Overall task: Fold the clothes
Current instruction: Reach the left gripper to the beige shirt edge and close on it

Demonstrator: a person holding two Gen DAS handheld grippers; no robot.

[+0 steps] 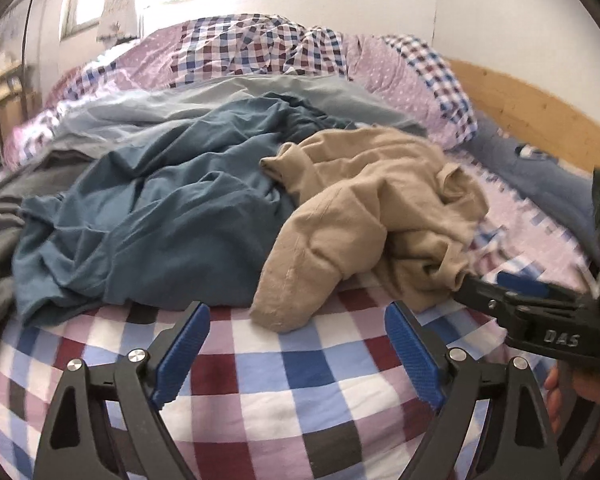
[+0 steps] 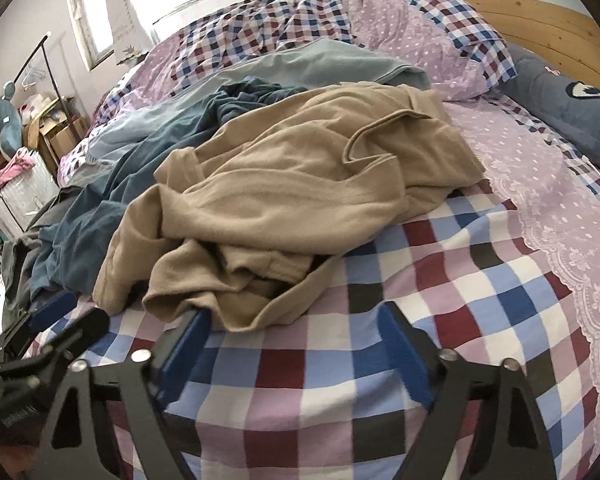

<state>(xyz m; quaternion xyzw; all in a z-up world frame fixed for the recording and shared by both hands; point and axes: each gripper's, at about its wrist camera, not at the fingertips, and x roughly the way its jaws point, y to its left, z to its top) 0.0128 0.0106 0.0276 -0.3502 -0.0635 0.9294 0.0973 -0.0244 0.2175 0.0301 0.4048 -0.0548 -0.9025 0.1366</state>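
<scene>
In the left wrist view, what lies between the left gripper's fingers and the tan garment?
Only bare checkered bedcover separates the left gripper from the tan garment; nothing else lies on that stretch in the left wrist view.

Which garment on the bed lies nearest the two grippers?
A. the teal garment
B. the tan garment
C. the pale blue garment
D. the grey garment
B: the crumpled tan garment reaches closest to the right gripper and left gripper; the teal garment lies beside it, further left.
</scene>
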